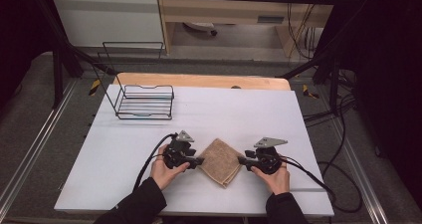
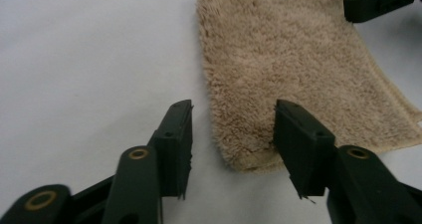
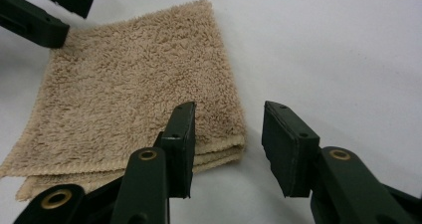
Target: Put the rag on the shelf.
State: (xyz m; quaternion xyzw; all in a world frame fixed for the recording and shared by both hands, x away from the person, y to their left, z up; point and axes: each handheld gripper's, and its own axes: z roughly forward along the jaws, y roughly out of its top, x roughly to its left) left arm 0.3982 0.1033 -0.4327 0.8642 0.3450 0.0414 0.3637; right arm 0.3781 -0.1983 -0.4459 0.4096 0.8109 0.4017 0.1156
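A folded beige terry towel lies on the white table, turned like a diamond between my two grippers. My left gripper is at the towel's left corner, open, its jaws straddling that corner. At the towel's right corner my right gripper stands open too, with the folded corner lying between its jaws. In the left gripper view the other gripper's jaws show at the far corner. The right gripper view shows the towel's stacked layers and the left gripper's jaws at top left.
A black wire rack stands at the table's back left. Cables trail from both grippers toward the front edge. A wooden board edge runs along the back of the table.
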